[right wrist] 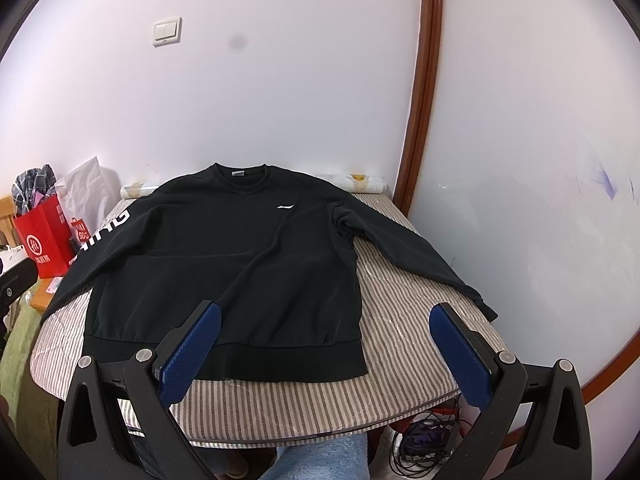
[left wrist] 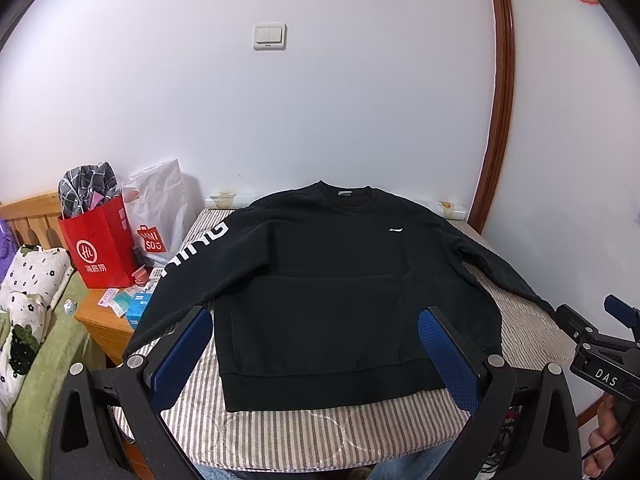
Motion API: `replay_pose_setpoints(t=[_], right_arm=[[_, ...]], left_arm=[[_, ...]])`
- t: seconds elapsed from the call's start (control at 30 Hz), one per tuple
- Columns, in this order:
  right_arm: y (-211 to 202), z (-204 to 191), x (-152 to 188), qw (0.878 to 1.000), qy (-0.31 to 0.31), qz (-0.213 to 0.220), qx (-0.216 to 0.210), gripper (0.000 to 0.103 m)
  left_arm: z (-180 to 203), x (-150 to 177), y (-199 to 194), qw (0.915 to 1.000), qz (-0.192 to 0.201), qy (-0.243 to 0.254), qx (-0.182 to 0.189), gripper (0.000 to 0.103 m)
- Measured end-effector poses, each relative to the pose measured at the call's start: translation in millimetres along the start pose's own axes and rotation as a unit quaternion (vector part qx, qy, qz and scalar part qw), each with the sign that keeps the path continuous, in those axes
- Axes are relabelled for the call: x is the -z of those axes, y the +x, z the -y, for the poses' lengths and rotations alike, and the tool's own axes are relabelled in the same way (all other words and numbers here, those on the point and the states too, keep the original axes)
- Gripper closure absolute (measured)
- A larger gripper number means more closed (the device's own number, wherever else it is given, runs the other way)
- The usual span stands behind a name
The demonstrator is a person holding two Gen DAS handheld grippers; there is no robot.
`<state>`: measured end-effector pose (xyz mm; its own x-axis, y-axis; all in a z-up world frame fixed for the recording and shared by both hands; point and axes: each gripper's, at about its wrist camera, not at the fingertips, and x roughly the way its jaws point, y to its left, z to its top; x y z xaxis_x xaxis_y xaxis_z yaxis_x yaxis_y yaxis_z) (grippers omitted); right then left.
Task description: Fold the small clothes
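- Two hand-held grippers are mine here: my left hand-held gripper [left wrist: 314, 354] and my right hand-held gripper [right wrist: 325, 350], both spread wide and grasping nothing.
- The black long-sleeved sweatshirt with a small white chest logo [left wrist: 340, 280] lies flat, front up, on the striped padded surface [left wrist: 280, 428], collar toward the white wall, ribbed hem toward me.
- My left hand-held gripper hangs over the near edge of the surface, its blue pads [left wrist: 182, 356] framing the hem; I cannot tell whether they touch the cloth.
- My right hand-held gripper sits toward the garment's right hem corner: one blue pad shows over the hem, the other over bare stripes.
- The sleeve with white lettering [left wrist: 192, 248] runs off the surface's left edge; the plain sleeve [right wrist: 412, 256] slants out to the right edge.
- Beyond the lettered sleeve stand a red paper bag [left wrist: 102, 244] and a white shopping bag [left wrist: 160, 216].
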<state>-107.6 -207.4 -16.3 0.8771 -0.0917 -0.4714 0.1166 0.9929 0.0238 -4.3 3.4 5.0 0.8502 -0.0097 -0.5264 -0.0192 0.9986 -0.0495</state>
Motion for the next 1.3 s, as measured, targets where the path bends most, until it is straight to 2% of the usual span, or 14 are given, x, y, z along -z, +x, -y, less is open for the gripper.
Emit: replay_pose_setpoints(t=[0.33, 0.53, 0.63, 0.77, 0.83, 1.0, 1.07, 1.17, 1.3], right_arm=[[12.3, -11.3, -15.1, 1.0, -0.009, -0.005, 0.007, 0.0], [50.5, -24.3, -16.5, 1.0, -0.007, -0.022, -0.003, 0.0], [80.3, -31.8, -10.7, 0.999, -0.002, -0.042, -0.011, 0.0], [118.9, -47.4, -3.4, 0.998, -0.016, -0.067, -0.011, 0.0], [138.4, -55.9, 1.1, 0.997, -0.02, -0.078, -0.011, 0.001], [181.5, -72.6, 11.1, 0.993, -0.013, -0.112, -0.044, 0.008], [197.3, -81.3, 13.9, 0.991, -0.024, -0.122, -0.042, 0.013], [210.9, -86.9, 15.2, 0.99, -0.029, -0.131, -0.042, 0.014], [229.9, -90.5, 16.9, 0.985, -0.024, -0.16, -0.064, 0.014]], left_arm=[[-15.7, -8.5, 19.9, 0.9995, -0.007, -0.025, 0.016, 0.0], [-53.6, -4.6, 67.7, 0.9942, -0.053, -0.085, 0.039, 0.0], [-75.8, 6.7, 100.6, 0.9892, -0.078, -0.115, 0.045, 0.001], [-106.2, 25.1, 142.7, 0.9804, -0.117, -0.156, 0.025, 0.001], [-120.4, 34.4, 161.2, 0.9752, -0.137, -0.173, 0.013, 0.006], [-156.6, 59.2, 201.2, 0.9582, -0.184, -0.219, -0.011, 0.015], [-167.9, 64.8, 210.7, 0.9531, -0.189, -0.236, -0.015, 0.017], [-182.9, 69.6, 225.3, 0.9462, -0.192, -0.26, -0.018, 0.021], [-200.8, 67.0, 234.9, 0.9424, -0.161, -0.293, -0.016, 0.025]])
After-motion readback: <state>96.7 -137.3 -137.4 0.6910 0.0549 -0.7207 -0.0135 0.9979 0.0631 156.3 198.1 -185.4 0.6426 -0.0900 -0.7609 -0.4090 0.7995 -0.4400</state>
